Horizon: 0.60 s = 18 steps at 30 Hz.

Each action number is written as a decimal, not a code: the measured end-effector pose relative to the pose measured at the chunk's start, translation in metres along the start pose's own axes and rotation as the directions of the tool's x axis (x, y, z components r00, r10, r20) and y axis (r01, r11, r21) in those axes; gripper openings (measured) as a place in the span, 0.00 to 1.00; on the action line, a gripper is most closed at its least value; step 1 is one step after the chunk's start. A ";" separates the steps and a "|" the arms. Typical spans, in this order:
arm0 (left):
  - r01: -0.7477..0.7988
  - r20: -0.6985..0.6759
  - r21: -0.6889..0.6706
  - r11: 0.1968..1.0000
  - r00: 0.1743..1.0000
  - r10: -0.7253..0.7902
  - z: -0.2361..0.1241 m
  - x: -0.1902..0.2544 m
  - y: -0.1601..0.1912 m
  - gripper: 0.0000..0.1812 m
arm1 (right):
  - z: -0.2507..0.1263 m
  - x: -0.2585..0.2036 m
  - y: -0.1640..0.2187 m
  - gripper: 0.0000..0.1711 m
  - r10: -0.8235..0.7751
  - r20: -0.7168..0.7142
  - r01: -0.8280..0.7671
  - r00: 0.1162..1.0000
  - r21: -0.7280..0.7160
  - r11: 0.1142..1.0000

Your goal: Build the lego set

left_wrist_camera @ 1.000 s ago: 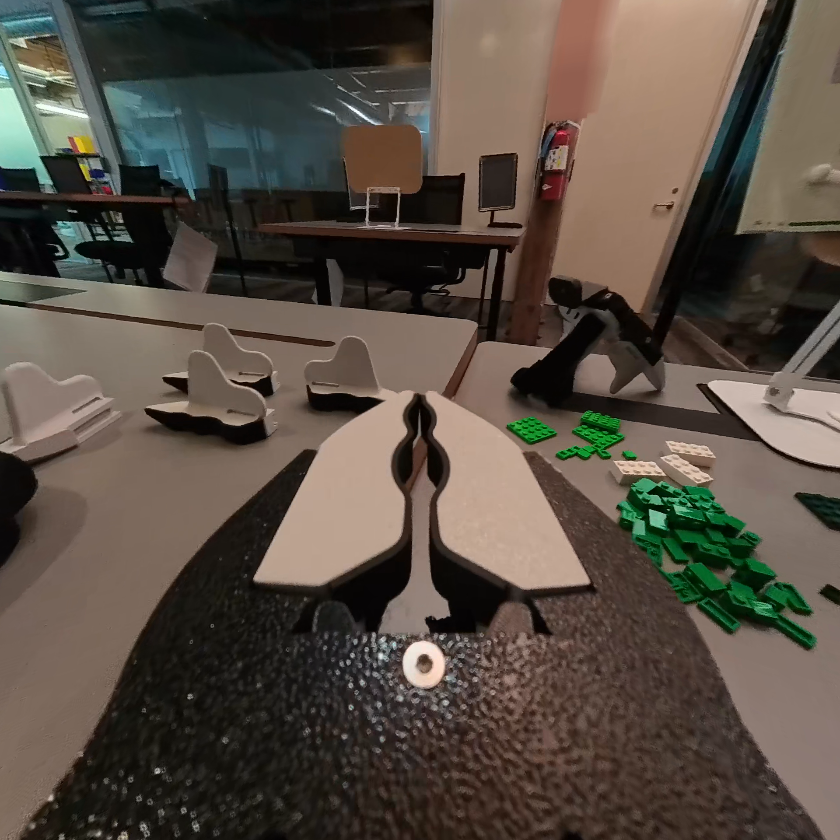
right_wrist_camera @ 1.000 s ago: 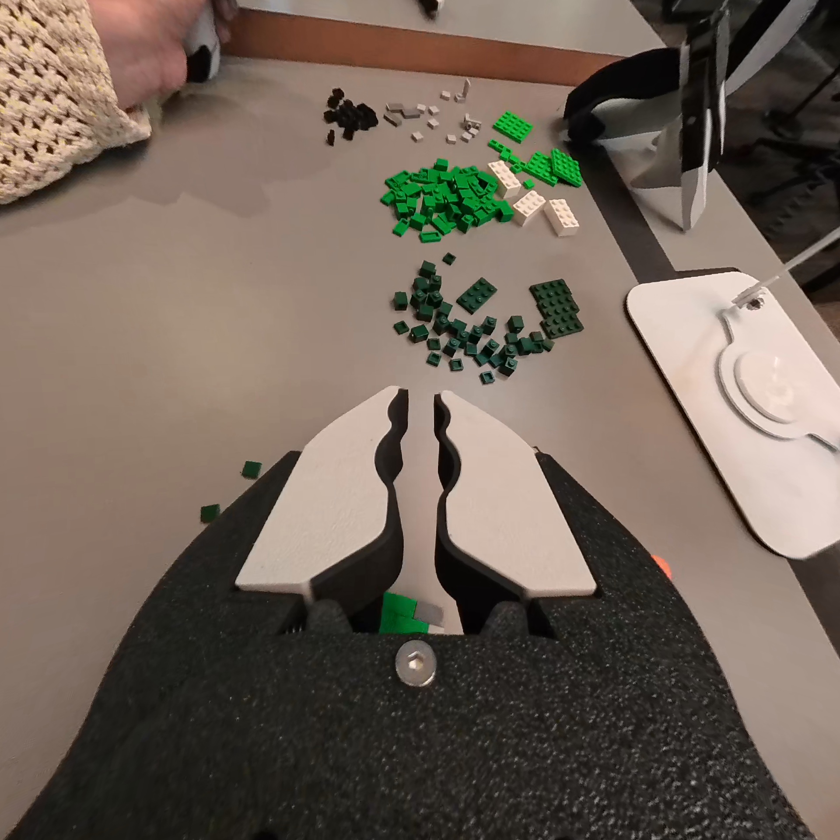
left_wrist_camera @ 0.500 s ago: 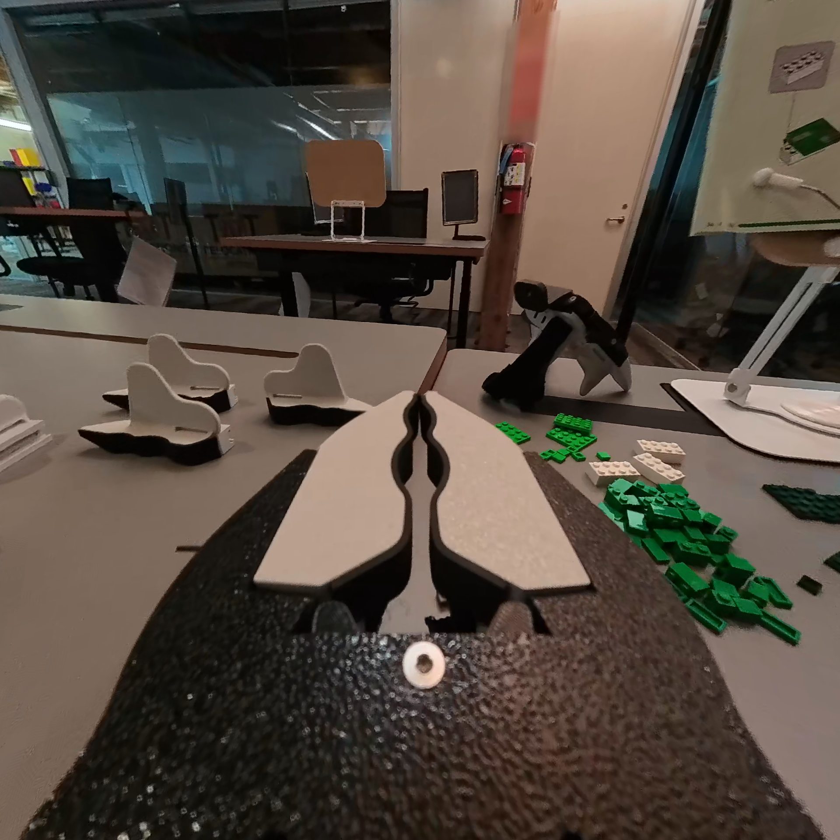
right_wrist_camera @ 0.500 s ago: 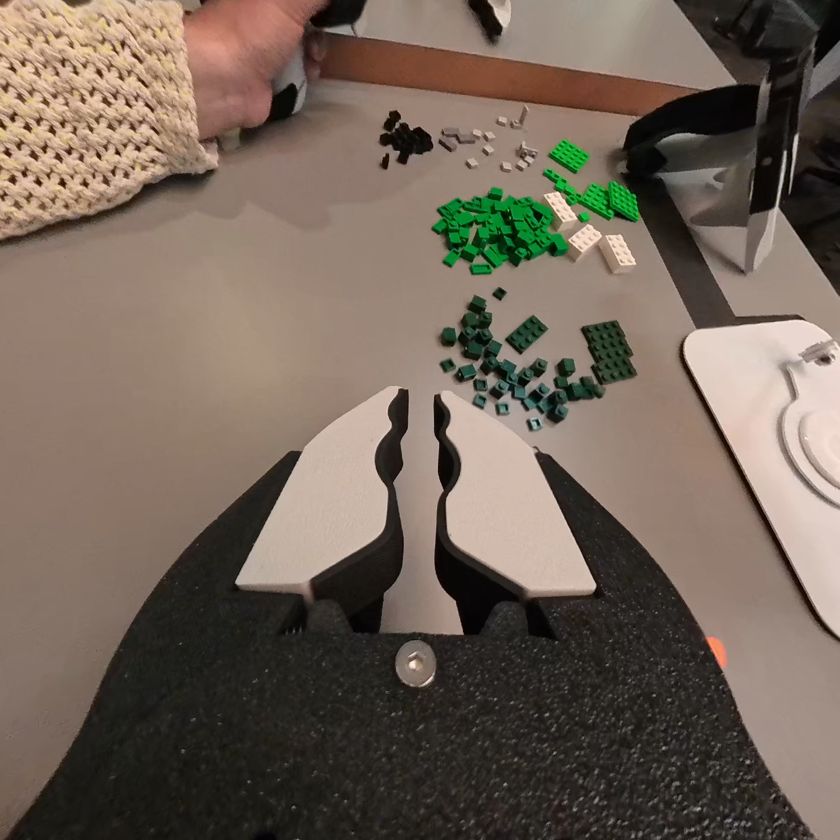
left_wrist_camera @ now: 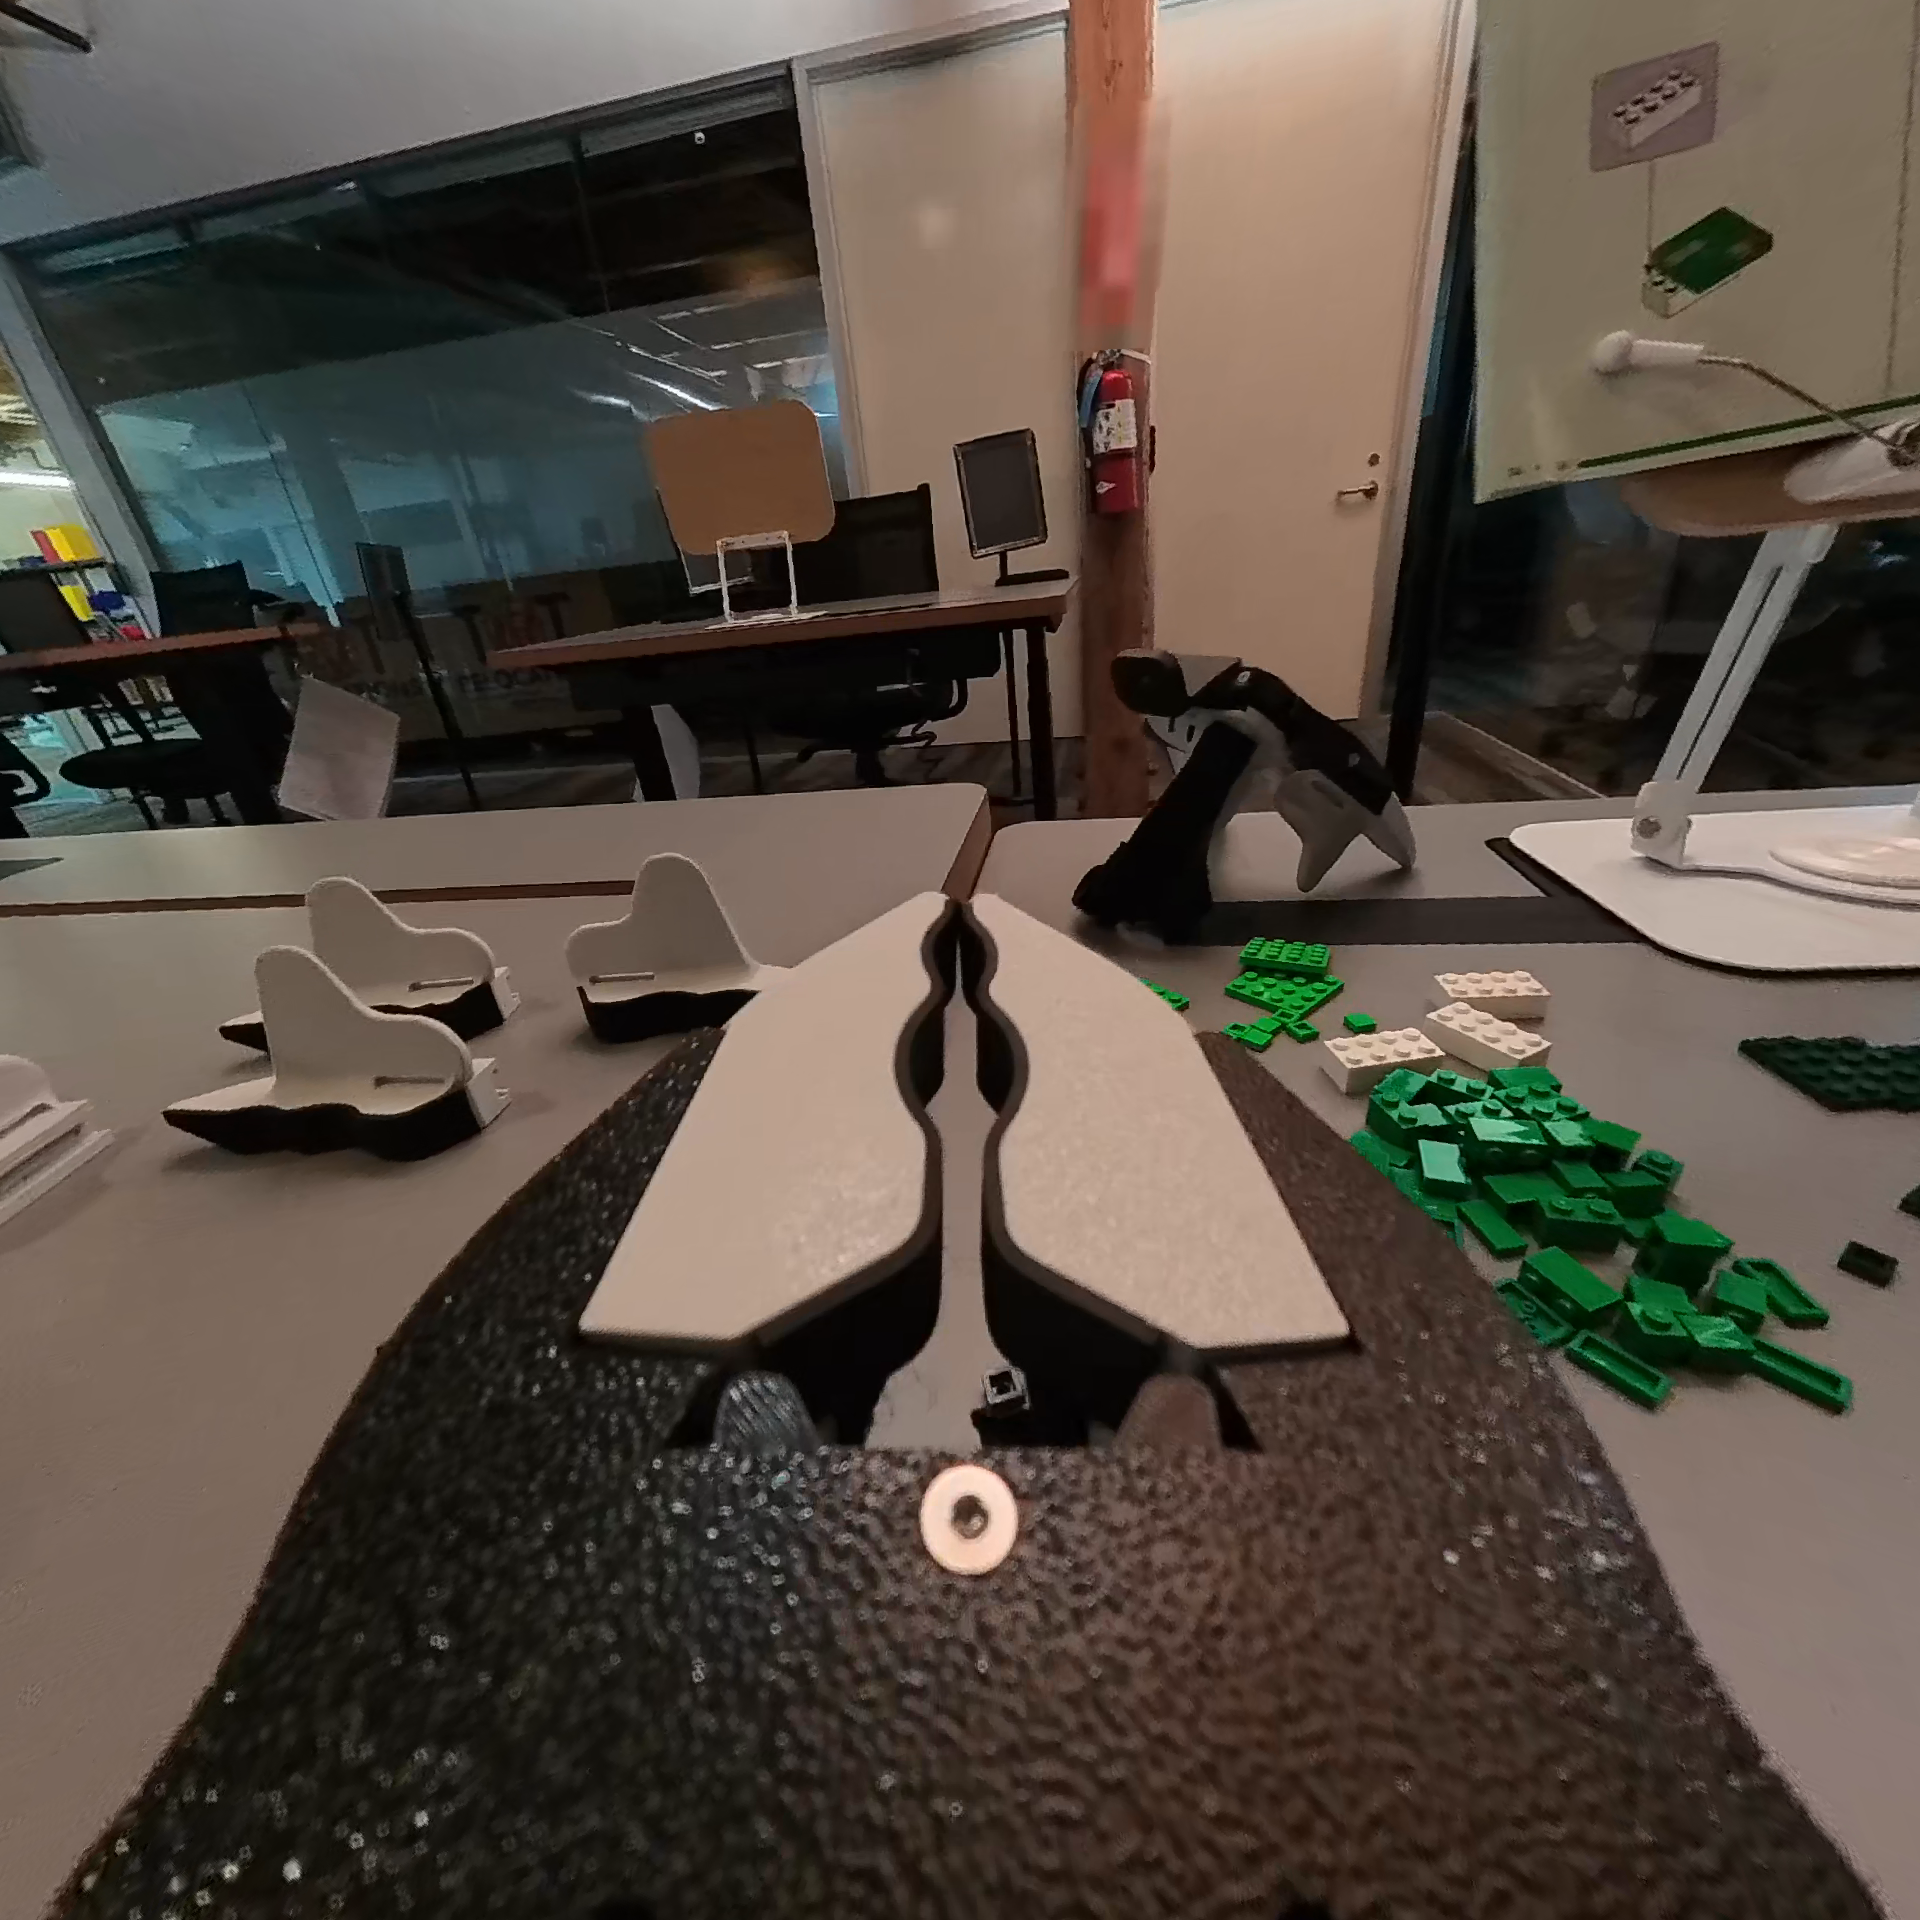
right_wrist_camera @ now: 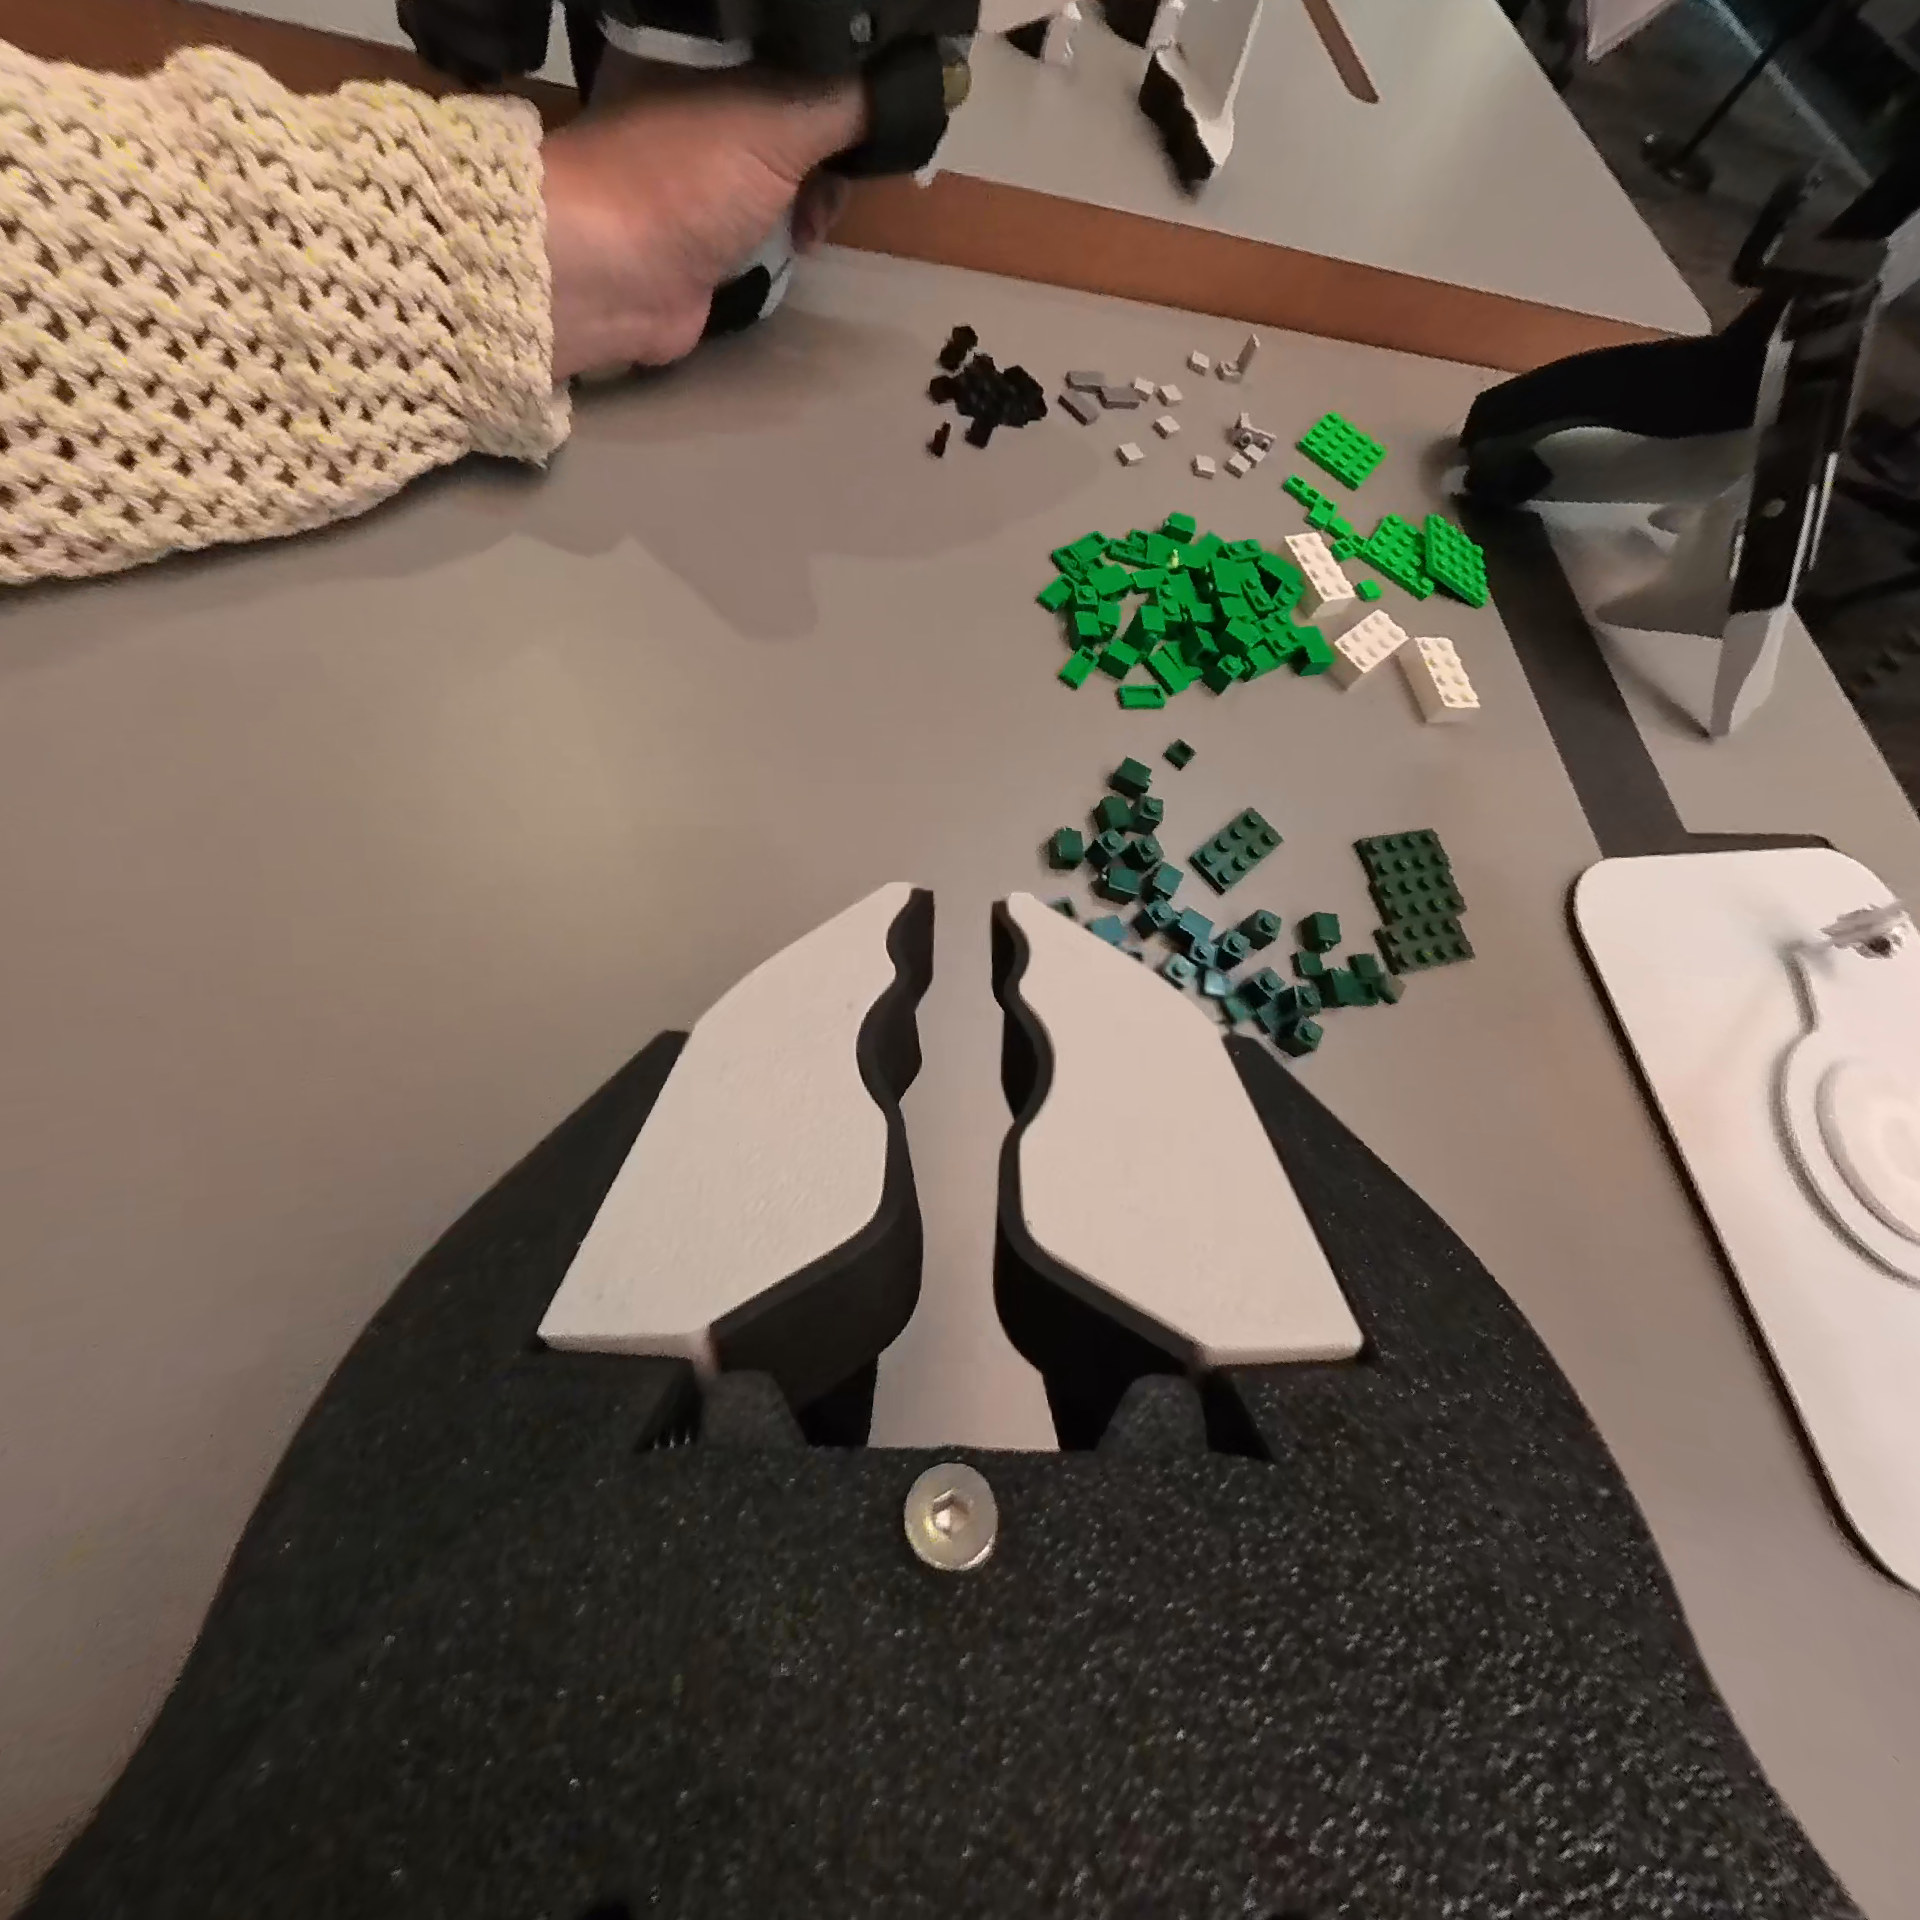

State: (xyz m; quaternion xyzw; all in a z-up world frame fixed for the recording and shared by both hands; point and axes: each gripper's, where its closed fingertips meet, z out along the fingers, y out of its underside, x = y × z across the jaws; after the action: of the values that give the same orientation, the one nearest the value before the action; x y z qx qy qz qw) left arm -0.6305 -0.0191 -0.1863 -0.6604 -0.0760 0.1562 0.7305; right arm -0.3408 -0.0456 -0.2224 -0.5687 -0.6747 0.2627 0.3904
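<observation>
My left gripper (left_wrist_camera: 961,916) is shut and empty, held low over the grey table (left_wrist_camera: 312,1351). To its right lie a bright green pile (left_wrist_camera: 1558,1174), three white bricks (left_wrist_camera: 1455,1023) and bright green plates (left_wrist_camera: 1283,971). My right gripper (right_wrist_camera: 963,904) is open by a narrow gap, empty, above bare table (right_wrist_camera: 520,831). Dark green small pieces (right_wrist_camera: 1195,914) lie just right of its tips, with dark green plates (right_wrist_camera: 1413,899) beyond. Farther off are the bright green pile (right_wrist_camera: 1184,613), white bricks (right_wrist_camera: 1382,644), and black (right_wrist_camera: 987,390) and grey bits (right_wrist_camera: 1153,400).
A hand in a cream knit sleeve (right_wrist_camera: 260,312) holds the left gripper at the top left. Spare gripper fingers (left_wrist_camera: 353,1060) stand on the left table. Another gripper (left_wrist_camera: 1247,790) lies at the back. A white stand base (right_wrist_camera: 1766,1091) sits right, holding an instruction sheet (left_wrist_camera: 1694,239). The tips of one gripper are about 30 cm away from the tips of the other.
The left gripper has turned right and tilted up. The right gripper has moved forward and left, so the pieces sit lower and farther right. The sleeved hand has come farther into view.
</observation>
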 end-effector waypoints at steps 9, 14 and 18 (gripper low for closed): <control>-0.036 -0.014 0.009 0.999 0.999 0.036 0.000 0.007 -0.001 0.00 | -0.014 0.013 0.004 0.05 0.071 -0.002 -0.070 0.998 0.043 0.997; -0.035 -0.017 0.011 0.999 0.999 0.036 0.000 0.007 -0.001 0.00 | -0.014 0.014 0.008 0.05 0.080 0.003 -0.080 0.997 0.037 0.996; -0.035 -0.017 0.012 0.999 0.999 0.035 0.000 0.007 -0.001 0.00 | -0.013 0.013 0.009 0.05 0.082 0.007 -0.082 0.997 0.032 0.996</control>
State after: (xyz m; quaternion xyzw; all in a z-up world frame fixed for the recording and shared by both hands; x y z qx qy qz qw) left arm -0.6237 -0.0170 -0.1856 -0.6585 -0.0572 0.1637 0.7323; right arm -0.3254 -0.0322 -0.2192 -0.5886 -0.6475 0.2909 0.3868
